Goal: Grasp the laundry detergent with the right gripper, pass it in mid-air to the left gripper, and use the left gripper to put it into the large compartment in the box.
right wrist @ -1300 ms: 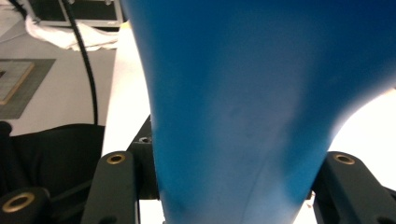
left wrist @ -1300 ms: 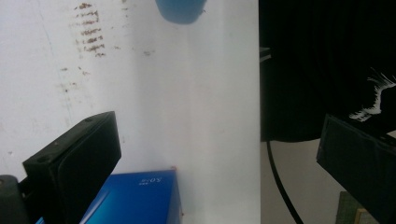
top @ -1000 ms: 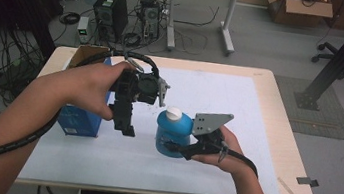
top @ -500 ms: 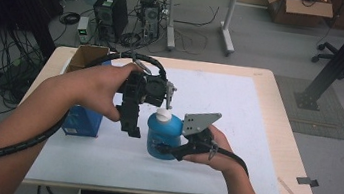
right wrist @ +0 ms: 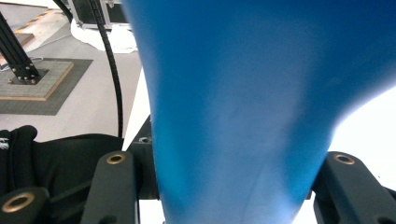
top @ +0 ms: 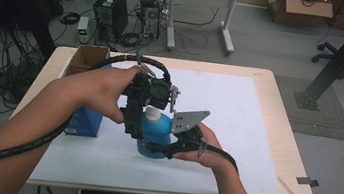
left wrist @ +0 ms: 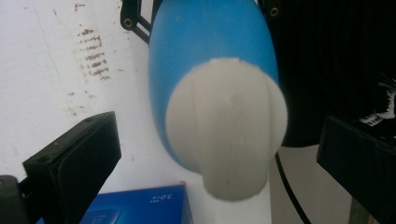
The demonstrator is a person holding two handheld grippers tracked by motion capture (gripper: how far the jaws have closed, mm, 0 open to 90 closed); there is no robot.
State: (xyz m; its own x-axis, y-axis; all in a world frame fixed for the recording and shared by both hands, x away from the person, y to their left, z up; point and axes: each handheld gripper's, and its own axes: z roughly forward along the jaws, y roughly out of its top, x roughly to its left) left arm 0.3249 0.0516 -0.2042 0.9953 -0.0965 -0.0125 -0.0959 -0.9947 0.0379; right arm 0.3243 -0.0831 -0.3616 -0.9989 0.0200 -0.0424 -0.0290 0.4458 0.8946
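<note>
A blue bottle (top: 155, 137) with a white cap (top: 152, 114) stands upright over the white mat (top: 238, 116). My right gripper (top: 157, 149) is shut on its lower body; in the right gripper view the bottle (right wrist: 261, 93) sits pinched between both jaws of that gripper (right wrist: 231, 186). My left gripper (top: 148, 120) comes down from above, open. In the left gripper view its jaws stand wide on either side of the cap (left wrist: 226, 135), with a gap on each side of the gripper (left wrist: 219, 156). The blue body (left wrist: 210, 42) runs away below the cap.
A blue box (top: 83, 121) lies on the mat at the left, under my left forearm, and appears again (left wrist: 140, 207) in the left gripper view. An open cardboard box (top: 87, 58) sits at the table's back left corner. The mat's right half is bare.
My left gripper has swung from beside the bottle to over its cap. The right gripper has carried the bottle slightly left, toward it.
</note>
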